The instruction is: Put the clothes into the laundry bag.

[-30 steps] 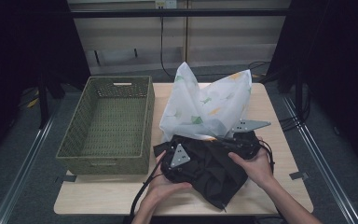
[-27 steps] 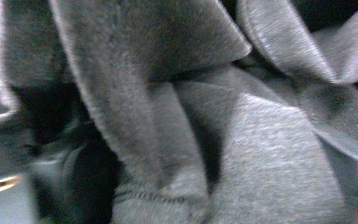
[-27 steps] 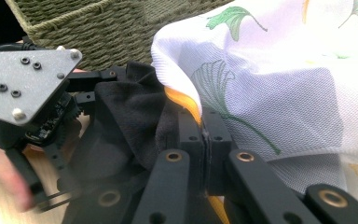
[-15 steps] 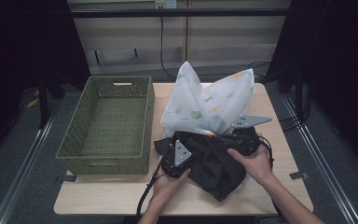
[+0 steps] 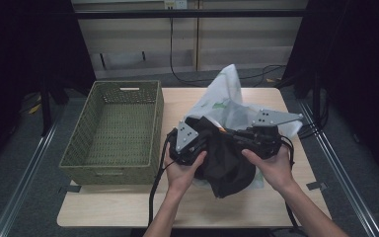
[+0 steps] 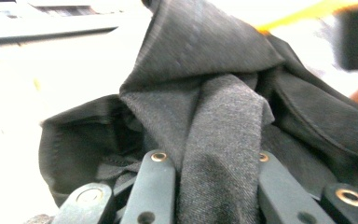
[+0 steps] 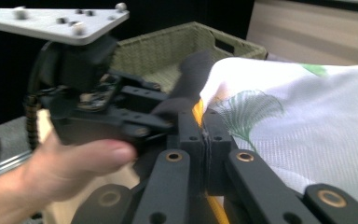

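A dark grey garment (image 5: 227, 165) hangs bunched between my two grippers above the table's middle. My left gripper (image 5: 200, 144) is shut on a fold of it; in the left gripper view the fold of the garment (image 6: 205, 93) runs up between the jaws of that gripper (image 6: 210, 156). My right gripper (image 5: 233, 136) faces it from the right. Close up, this gripper (image 7: 203, 122) is shut on a cloth edge with an orange strip, where the dark garment (image 7: 191, 70) meets a white leaf-print cloth (image 7: 307, 121). The white cloth (image 5: 222, 101) rises behind both grippers.
A woven green basket (image 5: 109, 174) stands on the left half of the wooden table (image 5: 128, 207), close beside my left hand (image 5: 182, 173). Black cables (image 5: 306, 128) trail off the table's right edge. The basket's rim (image 7: 168, 46) lies beyond the left gripper.
Both grippers have risen and drawn closer together, lifting the dark garment off the table so that it hangs. The white cloth has been pulled up and bunched behind them.
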`<state>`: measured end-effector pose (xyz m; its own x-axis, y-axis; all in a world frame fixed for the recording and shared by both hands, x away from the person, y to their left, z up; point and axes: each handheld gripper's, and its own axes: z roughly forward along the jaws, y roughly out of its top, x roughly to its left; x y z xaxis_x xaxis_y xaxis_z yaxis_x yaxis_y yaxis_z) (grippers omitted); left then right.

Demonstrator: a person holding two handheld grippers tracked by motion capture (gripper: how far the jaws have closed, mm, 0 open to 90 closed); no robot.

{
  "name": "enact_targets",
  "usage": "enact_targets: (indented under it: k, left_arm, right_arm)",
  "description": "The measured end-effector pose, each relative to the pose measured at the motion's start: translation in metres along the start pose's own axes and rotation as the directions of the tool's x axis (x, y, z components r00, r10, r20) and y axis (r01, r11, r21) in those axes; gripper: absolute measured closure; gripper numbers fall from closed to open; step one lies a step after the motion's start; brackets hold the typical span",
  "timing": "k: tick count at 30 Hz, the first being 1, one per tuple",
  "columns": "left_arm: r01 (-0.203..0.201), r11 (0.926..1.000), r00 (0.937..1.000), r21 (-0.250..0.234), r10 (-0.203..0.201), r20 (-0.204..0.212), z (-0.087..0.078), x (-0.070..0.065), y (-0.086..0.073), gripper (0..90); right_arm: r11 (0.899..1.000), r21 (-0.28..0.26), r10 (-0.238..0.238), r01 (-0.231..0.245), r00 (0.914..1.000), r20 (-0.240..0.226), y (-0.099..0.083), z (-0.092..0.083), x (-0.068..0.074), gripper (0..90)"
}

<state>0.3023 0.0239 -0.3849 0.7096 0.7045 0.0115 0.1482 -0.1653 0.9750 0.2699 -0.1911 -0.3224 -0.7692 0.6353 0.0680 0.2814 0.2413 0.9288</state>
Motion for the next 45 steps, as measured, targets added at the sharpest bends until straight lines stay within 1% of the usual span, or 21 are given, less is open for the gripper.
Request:
enact_targets:
  k: [2,5,8,9,12,14,15,16,18,19,21,25,29,31,33,36,38,39,41,43,45]
  left_arm:
    - [-0.023,0.9997,0.9997,-0.003,0.023,0.005,0.005,-0.002,0.001,80.3]
    - [-0.018,0.9985,0.9995,0.052,0.017,0.026,0.019,0.000,-0.015,80.2]
    - [-0.019,0.9911,0.9987,0.132,0.012,0.049,0.035,-0.001,-0.043,80.0]
    - [-0.030,0.9851,0.9986,0.169,0.022,0.047,0.039,-0.002,-0.052,79.9]
    - [-0.072,0.9733,0.9966,0.218,0.061,0.055,0.049,-0.008,-0.074,79.2]
    - [-0.062,0.9730,0.9967,0.222,0.049,0.064,0.050,-0.008,-0.080,78.6]
    - [-0.081,0.9670,0.9953,0.242,0.066,0.071,0.050,-0.007,-0.081,77.5]
    - [-0.081,0.9670,0.9953,0.242,0.066,0.071,0.050,-0.007,-0.081,76.9]
    - [-0.096,0.9640,0.9939,0.248,0.079,0.076,0.049,-0.006,-0.083,75.4]
    - [-0.074,0.9657,0.9935,0.249,0.049,0.103,0.049,-0.002,-0.085,73.4]
    - [-0.060,0.9669,0.9933,0.248,0.034,0.110,0.049,0.000,-0.086,70.4]
    - [-0.066,0.9656,0.9922,0.252,0.036,0.119,0.046,0.002,-0.086,66.2]
    - [-0.034,0.9694,0.9929,0.243,0.005,0.119,0.044,0.004,-0.086,60.0]
    - [-0.040,0.9673,0.9936,0.250,0.012,0.113,0.040,0.005,-0.083,56.2]
    - [-0.028,0.9724,0.9935,0.232,0.002,0.114,0.033,0.004,-0.080,51.0]
    - [-0.025,0.9816,0.9947,0.190,0.005,0.103,0.017,0.004,-0.075,49.1]
    - [-0.002,0.9850,0.9933,0.173,-0.018,0.114,0.007,0.005,-0.072,46.3]
    - [0.010,0.9870,0.9922,0.160,-0.030,0.121,0.001,0.005,-0.072,45.0]
    - [-0.006,0.9889,0.9930,0.149,-0.012,0.118,-0.008,0.003,-0.072,43.9]
    - [-0.003,0.9899,0.9911,0.142,-0.015,0.132,-0.017,0.001,-0.072,42.0]
    - [-0.011,0.9923,0.9908,0.123,-0.005,0.135,-0.028,-0.003,-0.072,39.9]
  right_arm:
    - [1.000,-0.003,-0.008,0.008,0.9999,-0.011,0.002,-0.001,0.006,89.0]
    - [1.000,0.011,-0.004,0.004,0.9998,-0.017,-0.001,0.000,0.007,88.9]
    - [0.998,0.058,0.025,-0.025,0.9997,0.006,-0.016,0.007,-0.005,88.6]
    - [0.996,0.083,0.030,-0.031,0.9994,0.017,-0.023,0.011,-0.010,88.1]
    - [0.989,0.131,0.066,-0.069,0.9974,0.029,-0.043,0.019,-0.023,83.4]
    - [0.986,0.149,0.068,-0.073,0.9968,0.043,-0.055,0.019,-0.030,80.4]
    - [0.985,0.155,0.065,-0.072,0.9965,0.054,-0.061,0.016,-0.034,74.9]
    - [0.985,0.155,0.065,-0.072,0.9965,0.054,-0.061,0.016,-0.034,74.9]
    - [0.984,0.156,0.074,-0.083,0.9950,0.068,-0.068,0.009,-0.038,66.3]
    - [0.984,0.159,0.073,-0.085,0.9943,0.078,-0.075,0.000,-0.041,64.8]
    - [0.983,0.166,0.070,-0.085,0.9932,0.093,-0.084,-0.008,-0.043,60.8]
    - [0.976,0.202,0.059,-0.083,0.9907,0.123,-0.097,-0.016,-0.042,55.6]
    - [0.974,0.211,0.057,-0.081,0.9914,0.118,-0.110,-0.022,-0.041,55.7]
    - [0.971,0.228,0.044,-0.072,0.9910,0.126,-0.114,-0.020,-0.039,56.2]
    - [0.969,0.239,0.032,-0.057,0.9937,0.107,-0.117,-0.018,-0.038,56.3]
    - [0.964,0.263,0.011,-0.047,0.9907,0.136,-0.120,-0.012,-0.037,55.6]
    - [0.961,0.272,0.005,-0.045,0.9894,0.145,-0.121,-0.005,-0.039,55.2]
    - [0.960,0.276,0.007,-0.049,0.9884,0.152,-0.122,-0.002,-0.040,55.7]
    - [0.957,0.283,0.008,-0.056,0.9855,0.169,-0.122,0.004,-0.042,58.3]
    - [0.956,0.285,0.015,-0.068,0.9830,0.183,-0.122,0.008,-0.045,67.8]
    - [0.961,0.263,0.047,-0.089,0.9855,0.163,-0.120,0.006,-0.048,75.5]
